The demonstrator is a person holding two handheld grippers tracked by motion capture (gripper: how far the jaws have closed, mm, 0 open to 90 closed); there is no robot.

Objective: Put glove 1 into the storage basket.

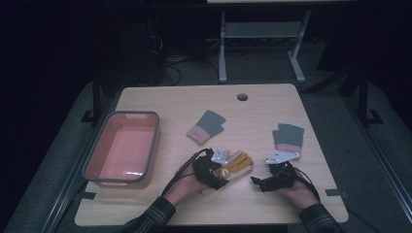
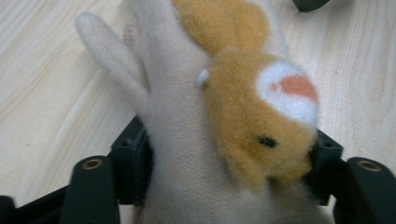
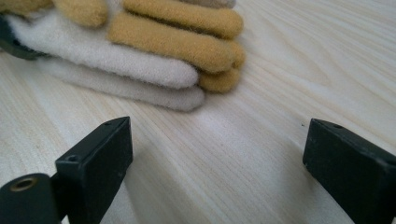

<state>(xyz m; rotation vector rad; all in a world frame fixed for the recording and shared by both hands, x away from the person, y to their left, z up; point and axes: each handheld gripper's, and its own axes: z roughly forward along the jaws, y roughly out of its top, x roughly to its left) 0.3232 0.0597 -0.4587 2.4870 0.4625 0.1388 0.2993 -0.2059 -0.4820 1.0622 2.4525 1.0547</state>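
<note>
A cream and orange-yellow fuzzy glove (image 1: pixel 239 164) lies on the wooden table (image 1: pixel 194 204) near its front middle. My left gripper (image 1: pixel 214 171) is shut on the glove's cuff end; in the left gripper view the glove (image 2: pixel 224 116), with an orange animal face on it, sits pinched between the black jaws of my left gripper (image 2: pixel 229 177). My right gripper (image 1: pixel 260 182) rests low on the table just right of the glove's fingertips. Its jaws stand wide open around bare wood in the right gripper view (image 3: pixel 217 140), with the glove fingers (image 3: pixel 173 42) beyond them.
A pink bin (image 1: pixel 124 150) with a grey rim stands empty at the table's left. One grey and pink glove (image 1: pixel 206 126) lies mid-table, another (image 1: pixel 288 138) at the right behind my right gripper. A cable hole (image 1: pixel 242 96) is near the far edge.
</note>
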